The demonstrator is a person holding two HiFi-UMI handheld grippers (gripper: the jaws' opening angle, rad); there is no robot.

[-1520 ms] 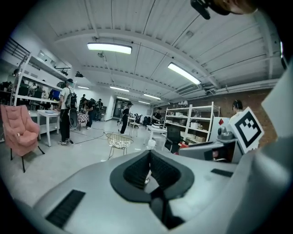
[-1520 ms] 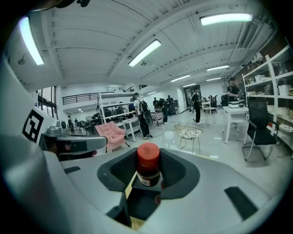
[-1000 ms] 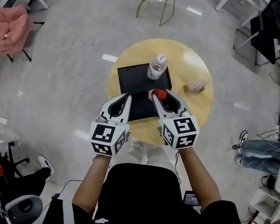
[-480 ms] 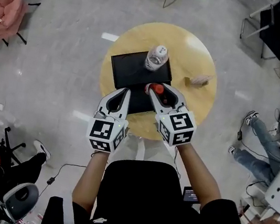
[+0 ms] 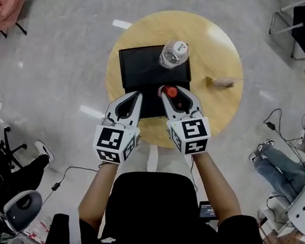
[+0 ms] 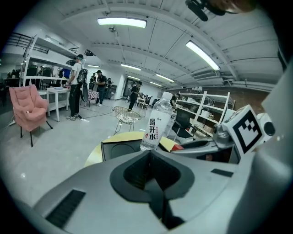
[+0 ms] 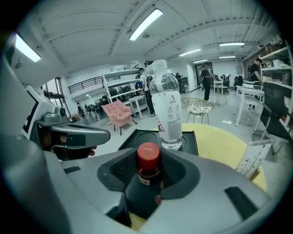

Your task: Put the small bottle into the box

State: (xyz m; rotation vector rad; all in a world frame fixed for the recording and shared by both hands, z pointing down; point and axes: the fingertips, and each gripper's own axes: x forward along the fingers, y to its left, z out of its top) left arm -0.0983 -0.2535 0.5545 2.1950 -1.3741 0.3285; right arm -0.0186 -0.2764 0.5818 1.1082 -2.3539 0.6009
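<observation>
The small bottle (image 5: 171, 91) has a red cap and dark body. My right gripper (image 5: 169, 95) is shut on it, holding it upright (image 7: 148, 165) over the near part of the black box (image 5: 141, 70). The box lies open on a round yellow table (image 5: 227, 56). A clear water bottle (image 5: 173, 54) stands at the box's far right corner, straight ahead in the right gripper view (image 7: 167, 109). My left gripper (image 5: 137, 95) hovers at the box's near edge, shut and empty (image 6: 149, 155), beside the right gripper (image 6: 201, 146).
A small paper card (image 5: 224, 82) stands on the table to the right of the box (image 7: 249, 160). A wire chair (image 6: 126, 116) and a pink armchair (image 6: 27, 105) stand on the floor beyond. People stand far off in the room.
Both grippers have moved a little forward toward the box, the right one carrying the small bottle. The head view has shifted, so the table sits higher in the frame.
</observation>
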